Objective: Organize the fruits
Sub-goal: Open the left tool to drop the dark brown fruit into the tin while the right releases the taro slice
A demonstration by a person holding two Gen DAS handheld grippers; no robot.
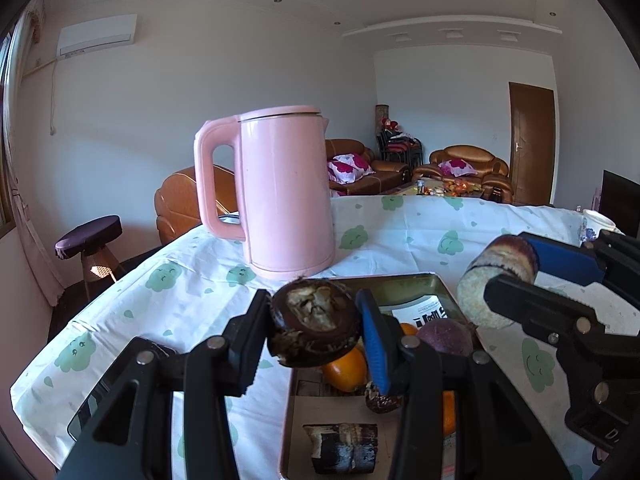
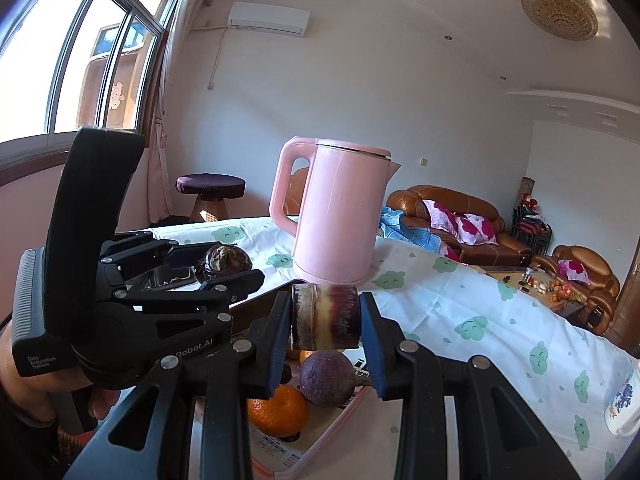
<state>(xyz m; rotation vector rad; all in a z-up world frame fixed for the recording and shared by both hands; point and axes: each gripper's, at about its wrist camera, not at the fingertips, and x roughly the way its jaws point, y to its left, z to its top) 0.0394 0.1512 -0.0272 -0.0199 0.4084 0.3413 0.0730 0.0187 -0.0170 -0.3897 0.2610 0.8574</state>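
A desk (image 1: 420, 220) carries a pink kettle (image 1: 286, 196) at the far side, just behind the tray (image 1: 436, 286). Above the tray's oranges (image 2: 278, 412), the left gripper (image 1: 316, 320) has its jaws clamped on a dark round fruit (image 1: 316, 322); the right gripper (image 2: 325, 316) has its jaws clamped on a sugarcane piece (image 2: 325, 316).

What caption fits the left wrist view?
Left tool holds a water chestnut above the tray, by the kettle.

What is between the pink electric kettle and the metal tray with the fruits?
In the left wrist view only white tablecloth with green clouds separates the pink electric kettle from the metal tray's rim; the dark round fruit hides part.
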